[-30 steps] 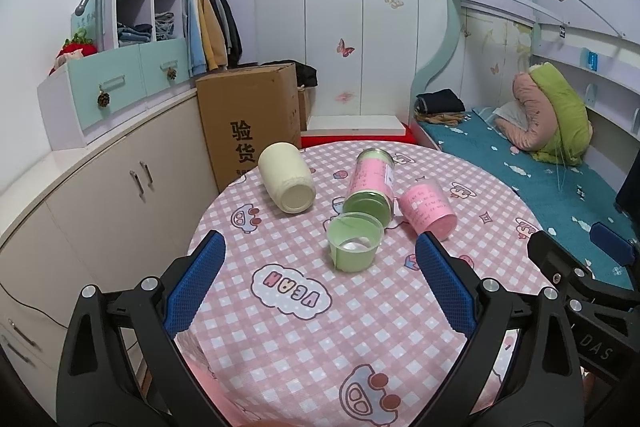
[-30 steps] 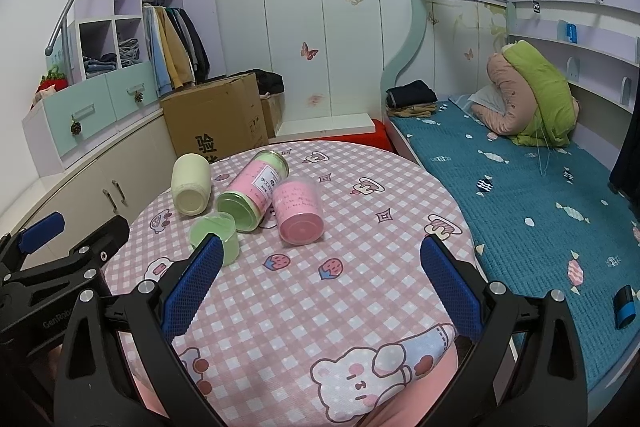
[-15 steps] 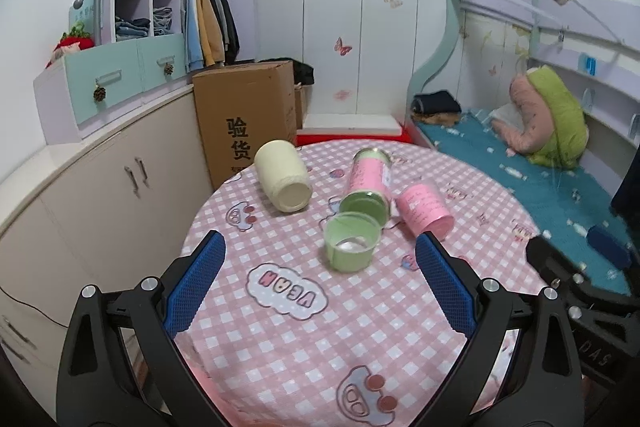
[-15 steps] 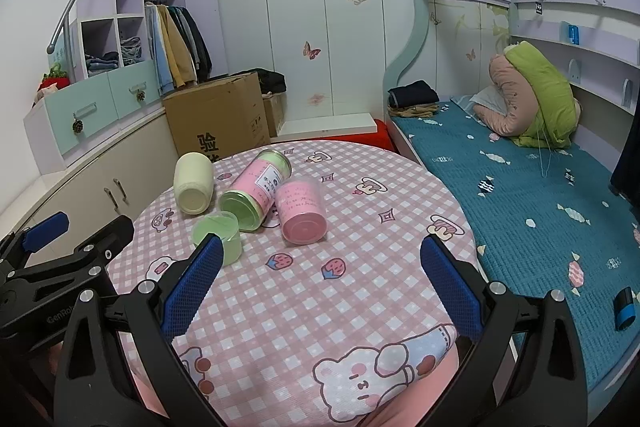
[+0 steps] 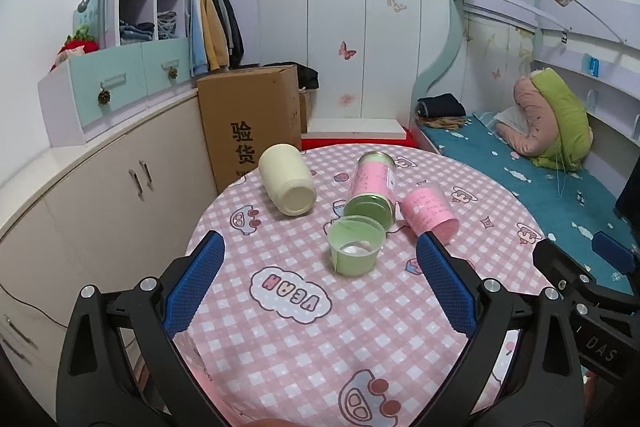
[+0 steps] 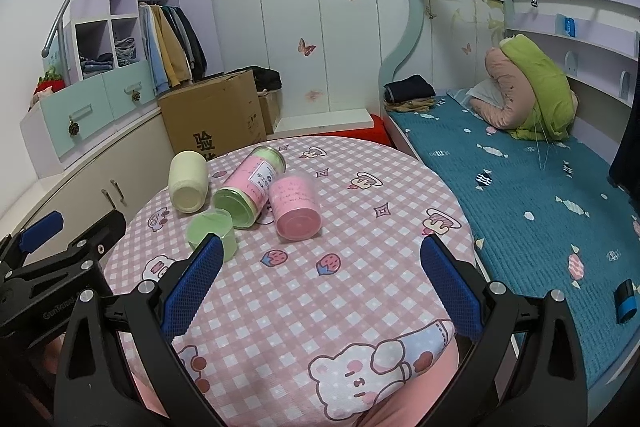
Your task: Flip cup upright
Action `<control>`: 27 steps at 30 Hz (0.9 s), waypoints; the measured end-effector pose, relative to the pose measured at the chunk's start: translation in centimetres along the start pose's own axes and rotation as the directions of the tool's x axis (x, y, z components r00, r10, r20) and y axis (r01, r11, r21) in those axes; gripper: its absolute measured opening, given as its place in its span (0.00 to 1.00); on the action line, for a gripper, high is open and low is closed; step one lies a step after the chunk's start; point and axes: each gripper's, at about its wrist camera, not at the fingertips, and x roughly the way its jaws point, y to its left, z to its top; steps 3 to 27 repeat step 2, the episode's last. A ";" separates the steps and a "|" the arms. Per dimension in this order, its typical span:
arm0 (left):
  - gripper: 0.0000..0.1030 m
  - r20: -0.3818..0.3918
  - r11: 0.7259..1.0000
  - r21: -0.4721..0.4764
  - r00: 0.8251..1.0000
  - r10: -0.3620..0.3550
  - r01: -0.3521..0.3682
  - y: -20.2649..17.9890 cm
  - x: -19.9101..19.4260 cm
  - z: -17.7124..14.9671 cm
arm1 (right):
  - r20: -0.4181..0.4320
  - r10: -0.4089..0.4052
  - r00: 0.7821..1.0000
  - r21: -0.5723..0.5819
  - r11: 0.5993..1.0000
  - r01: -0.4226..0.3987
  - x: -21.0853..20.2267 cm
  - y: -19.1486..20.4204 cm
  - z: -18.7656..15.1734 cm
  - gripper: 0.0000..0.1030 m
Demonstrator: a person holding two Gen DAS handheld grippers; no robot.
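A cream cup [image 5: 287, 184] [image 6: 188, 181] lies on its side at the left of the round table. A tall pink-labelled green canister [image 5: 372, 189] [image 6: 249, 189] lies on its side in the middle. A pink cup [image 5: 429, 213] [image 6: 295, 207] lies on its side to its right. A small green cup [image 5: 355, 251] [image 6: 213, 231] stands upright with its mouth up, in front of the canister. My left gripper [image 5: 318, 285] is open and empty, short of the green cup. My right gripper [image 6: 320, 287] is open and empty, nearer than the pink cup.
The table has a pink checked cloth [image 5: 320, 327] [image 6: 360, 267]. A cardboard box [image 5: 252, 131] and low cabinets [image 5: 100, 195] stand at the left. A bed with a teal cover [image 6: 520, 187] runs along the right.
Both grippers have stayed open and empty. The left view has shifted slightly; the cups have not moved on the table.
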 end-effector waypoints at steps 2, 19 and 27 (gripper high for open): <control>0.94 -0.001 1.000 0.006 1.000 0.006 -0.006 0.0 0.0 0.0 | -0.001 0.000 1.000 -0.002 1.000 0.000 0.0 0.0 0.0 0.93; 0.94 -0.001 1.000 0.006 1.000 0.006 -0.006 0.0 0.0 0.0 | -0.001 0.000 1.000 -0.002 1.000 0.000 0.0 0.0 0.0 0.93; 0.94 -0.001 1.000 0.006 1.000 0.006 -0.006 0.0 0.0 0.0 | -0.001 0.000 1.000 -0.002 1.000 0.000 0.0 0.0 0.0 0.93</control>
